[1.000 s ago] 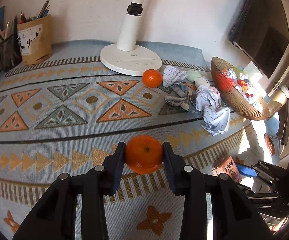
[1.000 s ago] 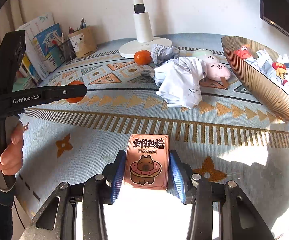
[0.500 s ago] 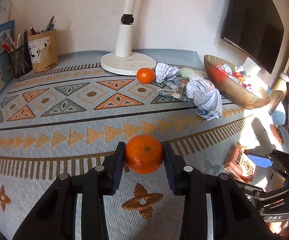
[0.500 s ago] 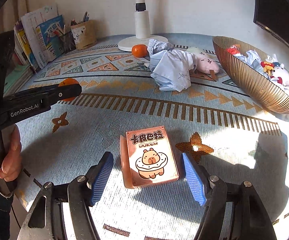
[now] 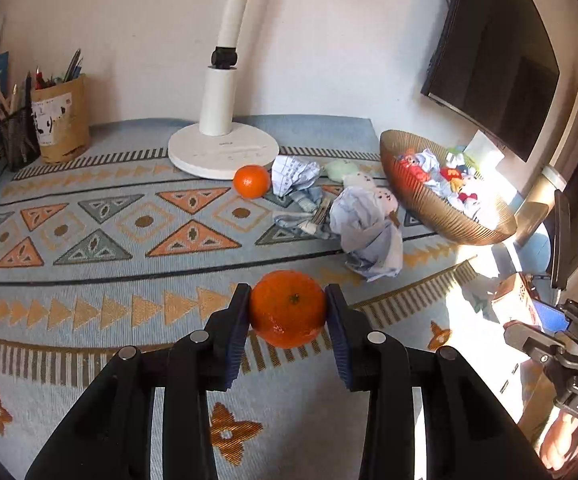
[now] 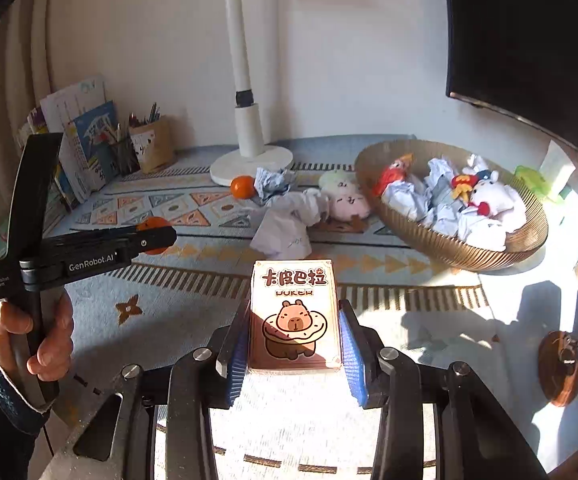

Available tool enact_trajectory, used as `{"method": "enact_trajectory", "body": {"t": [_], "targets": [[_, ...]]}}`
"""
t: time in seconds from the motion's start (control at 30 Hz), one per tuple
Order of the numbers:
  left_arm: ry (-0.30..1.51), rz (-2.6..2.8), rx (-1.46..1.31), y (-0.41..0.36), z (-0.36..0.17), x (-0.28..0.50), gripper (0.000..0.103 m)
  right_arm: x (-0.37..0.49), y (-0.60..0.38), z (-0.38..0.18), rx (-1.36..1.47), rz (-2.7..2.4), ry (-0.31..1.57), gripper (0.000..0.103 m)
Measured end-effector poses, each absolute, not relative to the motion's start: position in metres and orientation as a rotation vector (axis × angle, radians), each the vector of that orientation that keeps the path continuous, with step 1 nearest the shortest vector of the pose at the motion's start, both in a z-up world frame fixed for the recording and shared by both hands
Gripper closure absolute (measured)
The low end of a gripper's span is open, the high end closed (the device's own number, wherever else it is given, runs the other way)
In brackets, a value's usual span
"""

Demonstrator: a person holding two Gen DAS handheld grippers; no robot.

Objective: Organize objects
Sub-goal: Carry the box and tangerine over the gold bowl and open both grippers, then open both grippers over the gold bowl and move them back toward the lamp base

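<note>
Orange fruit left, card box right — both carried!
Your left gripper (image 5: 287,312) clamps the tangerine (image 5: 288,308); your right gripper (image 6: 293,340) is closing on the upright poker box (image 6: 293,316), and the basket (image 6: 441,246) lies ahead-right, nearer it.

Home desk: lamp (image 5: 225,148), pencil holder (image 5: 62,120), books (image 6: 85,140).

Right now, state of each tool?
Left tool: shut on the held orange, lifted off the cloth.
Right tool: jaws closing, pads pressing both sides of the card box.
</note>
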State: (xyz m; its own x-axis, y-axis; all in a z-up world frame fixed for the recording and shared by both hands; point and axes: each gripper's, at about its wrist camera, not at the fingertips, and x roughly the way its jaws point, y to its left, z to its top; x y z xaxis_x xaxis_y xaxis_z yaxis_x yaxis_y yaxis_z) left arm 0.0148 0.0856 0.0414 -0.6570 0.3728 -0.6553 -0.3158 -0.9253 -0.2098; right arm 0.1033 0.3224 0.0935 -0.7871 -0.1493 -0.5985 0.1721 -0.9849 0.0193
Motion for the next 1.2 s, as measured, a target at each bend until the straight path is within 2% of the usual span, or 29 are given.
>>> {"method": "enact_trajectory", "body": {"t": [0.1,0.23,0.37,0.6,0.63,0.7,0.73,0.87,1.13,1.2], "targets": [[-0.034,2.564,-0.901,0.122,0.083,0.006,0.069,0.093,0.362,0.142,0.779,-2.999,-0.022,0.063],[0.042,2.527,-0.773,0.18,0.122,-0.017,0.069,0.061,0.413,0.172,0.703,-3.157,-0.28,0.063],[0.036,2.454,-0.781,0.234,0.126,-0.051,0.069,0.022,0.444,0.162,0.79,-3.184,-0.455,0.063],[0.044,2.369,-0.821,0.299,0.107,-0.084,0.068,-0.017,0.465,0.143,0.94,-3.207,-0.479,0.062],[0.039,2.337,-0.827,0.302,0.103,-0.086,0.063,-0.022,0.468,0.138,0.993,-3.181,-0.485,0.058],[0.051,2.267,-0.841,0.309,0.097,-0.085,0.013,-0.025,0.478,0.128,1.049,-3.139,-0.531,0.031],[0.056,2.284,-0.828,0.308,0.096,-0.082,0.01,-0.023,0.482,0.125,1.048,-3.137,-0.546,0.03],[0.092,2.339,-0.804,0.287,0.097,-0.067,0.01,-0.008,0.481,0.122,1.051,-3.147,-0.517,0.03],[-0.113,2.46,-0.781,0.181,0.117,-0.025,0.009,0.028,0.413,0.13,0.991,-3.01,-0.405,0.03],[-0.11,2.538,-0.77,0.152,0.118,-0.009,0.005,0.036,0.385,0.123,0.983,-2.946,-0.341,0.027]]}}
